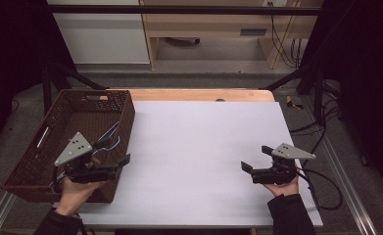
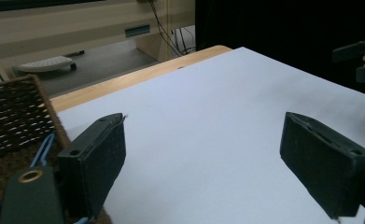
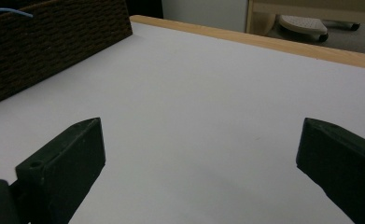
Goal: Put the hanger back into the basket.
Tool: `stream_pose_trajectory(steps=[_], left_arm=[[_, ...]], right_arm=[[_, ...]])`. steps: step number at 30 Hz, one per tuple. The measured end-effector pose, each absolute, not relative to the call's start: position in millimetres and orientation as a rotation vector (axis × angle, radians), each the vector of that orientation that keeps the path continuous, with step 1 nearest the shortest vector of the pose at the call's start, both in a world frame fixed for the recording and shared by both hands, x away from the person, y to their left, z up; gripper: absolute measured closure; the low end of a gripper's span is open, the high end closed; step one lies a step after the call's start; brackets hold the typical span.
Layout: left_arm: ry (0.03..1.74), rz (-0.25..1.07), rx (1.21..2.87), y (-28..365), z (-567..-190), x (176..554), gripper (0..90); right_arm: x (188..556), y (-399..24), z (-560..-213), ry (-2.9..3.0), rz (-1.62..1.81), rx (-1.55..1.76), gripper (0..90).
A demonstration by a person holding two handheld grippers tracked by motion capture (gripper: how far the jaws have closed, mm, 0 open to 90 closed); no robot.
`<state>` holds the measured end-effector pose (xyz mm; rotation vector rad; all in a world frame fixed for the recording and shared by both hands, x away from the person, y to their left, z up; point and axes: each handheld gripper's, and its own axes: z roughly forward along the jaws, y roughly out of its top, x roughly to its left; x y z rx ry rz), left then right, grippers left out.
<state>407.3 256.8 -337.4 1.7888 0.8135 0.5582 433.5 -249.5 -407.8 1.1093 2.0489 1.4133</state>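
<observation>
A brown wicker basket (image 1: 61, 105) stands at the table's left side, with a blue hanger (image 1: 111, 134) lying inside against its right wall. My left gripper (image 1: 115, 152) hovers over the basket's near right rim, pointing out toward the white tabletop. In the left gripper view its jaws (image 2: 203, 126) stand wide apart with nothing between them, the basket (image 2: 12, 116) and the hanger (image 2: 42, 149) at their left. My right gripper (image 1: 256, 158) rests low near the table's front right, open and holding nothing (image 3: 202, 126).
A white sheet (image 1: 203, 147) covers the wooden table. Black cables (image 1: 321, 181) trail off its right edge. Beyond the far edge stand pale cabinets (image 1: 203, 24) on a grey floor. The right gripper view shows the basket wall (image 3: 40, 42) at far left.
</observation>
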Motion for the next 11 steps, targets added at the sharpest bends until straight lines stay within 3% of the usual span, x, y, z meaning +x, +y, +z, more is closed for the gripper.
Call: stream_pose_trajectory(steps=[11], left_arm=[[0.827,0.514,1.791,239.3,-365.2,405.8,13.2]], right_arm=[[431.8,-251.4,-406.2,2.034,1.428,1.107,1.9]])
